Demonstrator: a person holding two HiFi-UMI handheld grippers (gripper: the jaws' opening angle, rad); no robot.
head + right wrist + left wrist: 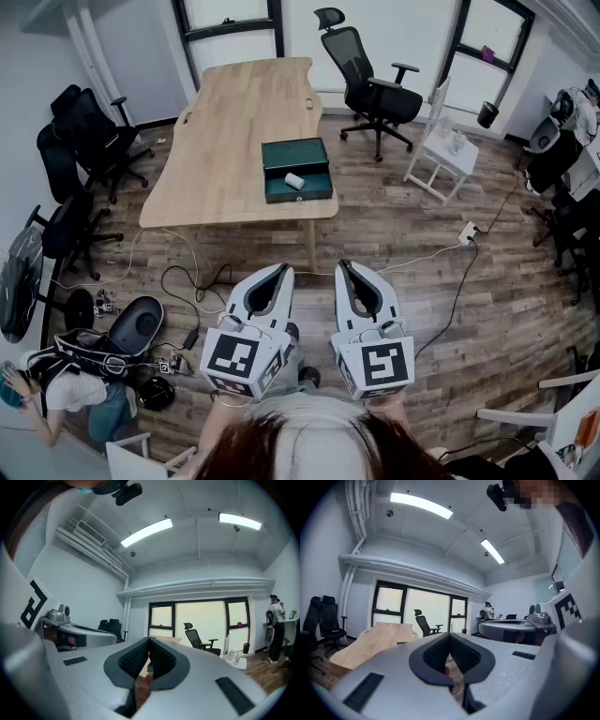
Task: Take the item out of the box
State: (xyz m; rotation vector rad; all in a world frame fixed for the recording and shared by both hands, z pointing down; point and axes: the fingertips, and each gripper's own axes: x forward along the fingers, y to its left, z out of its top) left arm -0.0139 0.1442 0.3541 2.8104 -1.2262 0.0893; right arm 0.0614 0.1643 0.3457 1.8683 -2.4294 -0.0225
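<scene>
The step in hand is the approach: the person stands well back from the wooden table (225,131), and both tools are held level in front of the body, pointing toward it. The left gripper (284,269) has its jaws brought together on nothing, and its own view shows the tips meeting with only floor behind; the right gripper (342,265) is likewise closed and empty. The item (294,181), a small white roll-like thing, lies inside the open green box (281,155), which sits near the table edge closest to the person. To do this well, I would walk up square to that near edge, minding the cables (187,281) strewn on the floor on the way, and spread one pair of jaws before reaching in, not over the item. Coming down from above should clear the front wall of the box; the other gripper can steady the box, since a light box may slide or lift with the item
</scene>
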